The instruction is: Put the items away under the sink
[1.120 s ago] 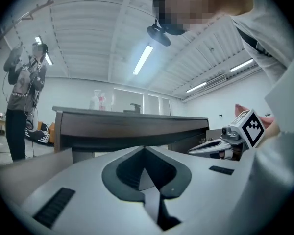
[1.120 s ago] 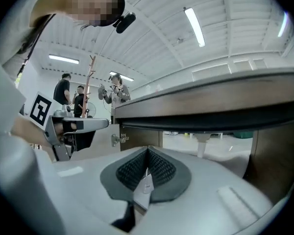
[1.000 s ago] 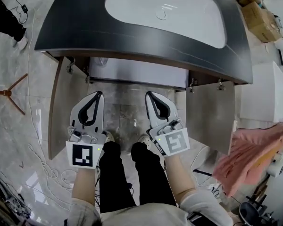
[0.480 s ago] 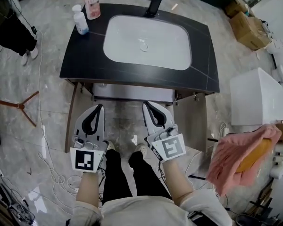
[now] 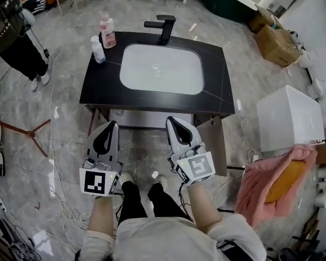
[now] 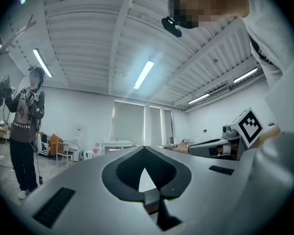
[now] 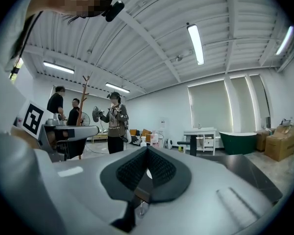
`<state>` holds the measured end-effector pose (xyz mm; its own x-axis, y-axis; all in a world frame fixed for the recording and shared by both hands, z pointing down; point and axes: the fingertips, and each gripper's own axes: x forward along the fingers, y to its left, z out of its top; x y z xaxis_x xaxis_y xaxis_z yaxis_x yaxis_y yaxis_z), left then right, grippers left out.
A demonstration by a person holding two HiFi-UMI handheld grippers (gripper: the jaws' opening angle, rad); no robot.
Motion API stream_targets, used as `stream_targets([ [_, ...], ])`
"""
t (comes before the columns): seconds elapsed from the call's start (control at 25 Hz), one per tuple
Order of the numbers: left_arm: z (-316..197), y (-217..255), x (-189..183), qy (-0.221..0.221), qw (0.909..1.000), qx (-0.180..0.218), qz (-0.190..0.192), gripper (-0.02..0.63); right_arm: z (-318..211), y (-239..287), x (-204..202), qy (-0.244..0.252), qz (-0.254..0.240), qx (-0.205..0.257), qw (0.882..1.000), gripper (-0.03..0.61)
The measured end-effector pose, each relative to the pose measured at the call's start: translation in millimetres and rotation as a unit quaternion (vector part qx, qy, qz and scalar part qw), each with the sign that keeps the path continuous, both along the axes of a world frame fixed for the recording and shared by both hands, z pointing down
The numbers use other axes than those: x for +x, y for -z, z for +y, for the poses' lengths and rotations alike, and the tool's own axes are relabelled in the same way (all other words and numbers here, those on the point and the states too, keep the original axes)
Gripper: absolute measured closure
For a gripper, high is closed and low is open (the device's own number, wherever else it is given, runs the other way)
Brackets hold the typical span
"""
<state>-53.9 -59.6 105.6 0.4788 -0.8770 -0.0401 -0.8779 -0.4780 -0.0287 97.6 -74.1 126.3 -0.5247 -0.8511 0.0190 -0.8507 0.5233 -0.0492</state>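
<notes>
Both grippers hang shut and empty before the vanity, with the bottles up top!

The left gripper [image 5: 113,123] and right gripper [image 5: 171,119] point toward the sink cabinet. Each gripper's own view shows its jaws pressed together on nothing. The pink plastic pump bottle [image 5: 107,32] and the small white bottle with a blue label [image 5: 98,51] stand upright, long axes vertical, at the back-left corner of the black countertop [image 5: 217,80], left of the black tap [image 5: 162,27]. Only the head view shows the tan cabinet door [image 5: 220,145] swung open. The gripper views look across the room instead and catch a standing person [image 6: 24,141].
</notes>
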Motion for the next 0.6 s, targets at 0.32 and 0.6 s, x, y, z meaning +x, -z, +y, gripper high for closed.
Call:
stream_targets([
  [0.32,5.9,51.8,-2.9,-0.002,0.9997,0.02,0.01,0.607,8.7,45.5,2.2,-0.001,-0.004,0.015,1.0,0.575],
  [0.6,17.4,78.9,-0.4,-0.005,0.9993,0.033,0.015,0.607,20.5,69.3,6.3,-0.001,-0.002,0.032,0.999,0.575],
])
